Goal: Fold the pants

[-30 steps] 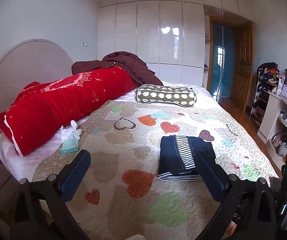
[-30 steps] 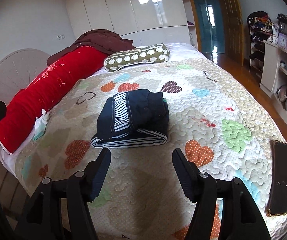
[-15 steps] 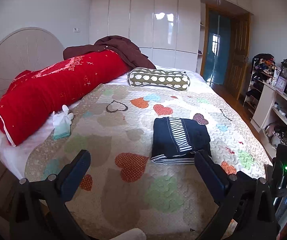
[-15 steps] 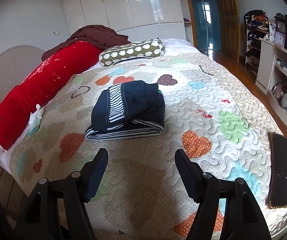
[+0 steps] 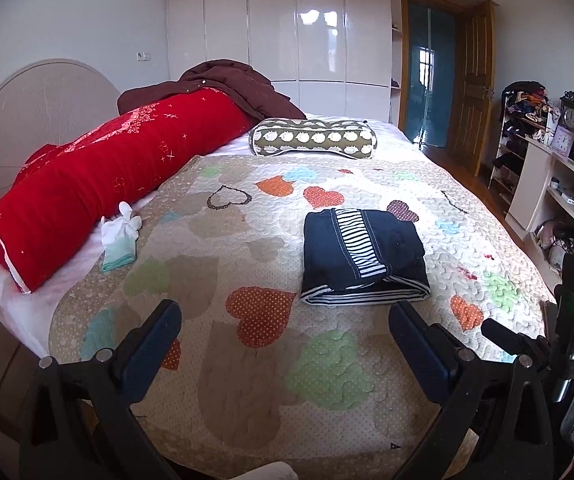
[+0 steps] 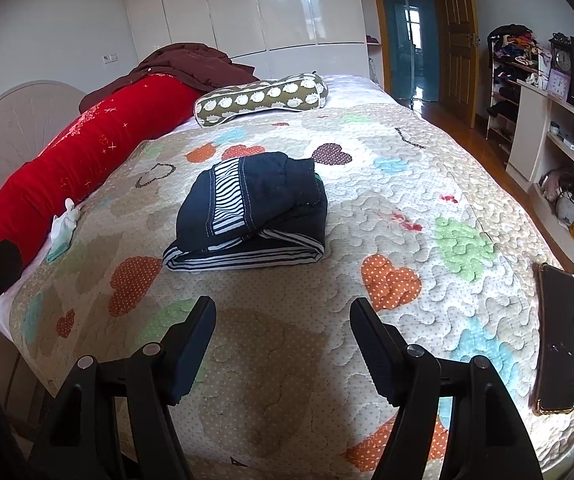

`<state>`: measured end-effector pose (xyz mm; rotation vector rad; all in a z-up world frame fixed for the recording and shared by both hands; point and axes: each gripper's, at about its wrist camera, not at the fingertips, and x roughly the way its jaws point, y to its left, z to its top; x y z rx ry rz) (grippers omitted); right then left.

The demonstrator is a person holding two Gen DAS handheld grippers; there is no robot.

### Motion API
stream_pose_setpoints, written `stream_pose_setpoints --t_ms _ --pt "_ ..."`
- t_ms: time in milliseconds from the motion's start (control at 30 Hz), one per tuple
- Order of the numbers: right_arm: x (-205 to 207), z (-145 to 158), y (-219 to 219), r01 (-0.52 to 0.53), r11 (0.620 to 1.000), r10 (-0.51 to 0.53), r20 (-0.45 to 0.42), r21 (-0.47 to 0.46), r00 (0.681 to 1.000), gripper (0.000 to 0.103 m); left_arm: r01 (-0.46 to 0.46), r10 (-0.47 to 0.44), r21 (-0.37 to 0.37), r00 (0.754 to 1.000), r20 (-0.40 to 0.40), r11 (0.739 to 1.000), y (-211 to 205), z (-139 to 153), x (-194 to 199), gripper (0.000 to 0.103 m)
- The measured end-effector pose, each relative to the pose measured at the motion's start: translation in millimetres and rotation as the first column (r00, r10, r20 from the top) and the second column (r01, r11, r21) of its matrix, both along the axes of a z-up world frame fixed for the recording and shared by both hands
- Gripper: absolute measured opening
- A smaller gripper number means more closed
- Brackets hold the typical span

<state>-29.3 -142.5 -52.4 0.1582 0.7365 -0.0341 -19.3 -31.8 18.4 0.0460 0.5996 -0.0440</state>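
pants (image 6: pixel 247 208): folded on the quilt (image 6: pixel 367 208)
left gripper (image 5: pixel 285 334): fingers wide, empty
right gripper (image 6: pixel 283 326): fingers wide, empty
phone (image 6: pixel 559 336): quilt's right edge
gloves (image 5: pixel 121 236): beside red bolster (image 5: pixel 99 184)

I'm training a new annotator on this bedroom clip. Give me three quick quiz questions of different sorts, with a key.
1. True or false: the left gripper is shut on the pants.
2. Which lies nearest the phone? A. red bolster B. right gripper C. patterned pillow
3. Fill in: the pants lie folded on the ____.

Key: 1 false; 2 B; 3 quilt.
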Motion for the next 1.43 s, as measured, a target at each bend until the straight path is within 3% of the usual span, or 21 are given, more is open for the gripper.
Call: stream_pose_setpoints --t_ms 300,1167,1433 --pt "-1.1 -2.2 6.4 -0.011 1.0 0.011 0.001 -0.027 1.0 0.074 -0.001 0.001 0.03 1.0 -0.003 1.0 -3.0 -4.6 -0.6 0.103" --pt "-0.5 -19.7 4.1 0.018 0.995 -0.02 -0.026 -0.095 0.999 0.075 0.05 -0.057 -0.054 0.989 -0.134 0.997 3.5 -37.9 19.4 0.103" --pt "11.0 -26.1 1.4 0.0 0.992 -0.005 -0.04 -0.125 0.999 0.075 0.006 -0.018 -0.064 0.984 -0.175 0.998 12.2 -52.9 43.2 0.103"
